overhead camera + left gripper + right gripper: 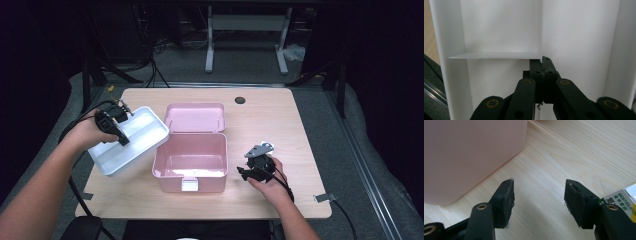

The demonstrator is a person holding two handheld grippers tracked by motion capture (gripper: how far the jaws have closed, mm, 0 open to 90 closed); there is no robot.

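Observation:
A white divided tray (135, 137) hangs tilted above the table's left side, just left of a pink box (165, 167). My left gripper (123, 141) is shut on the tray's thin inner divider; the left gripper view shows its pads (543, 62) pinching that wall of the tray (579, 32). The box is hollow inside, and its lid (195, 117) lies flung back behind it. My right gripper (242, 172) rests low on the table to the right of the box, open. Nothing lies between its fingers (539, 195), and the pink box wall (469, 152) is to its left.
The light wooden table (280, 120) has a dark round hole (240, 100) near its far edge. A small green and white carton marked Mentholatum (624, 200) lies beside my right gripper's right jaw. Tape tabs (324, 197) mark the table's near corners.

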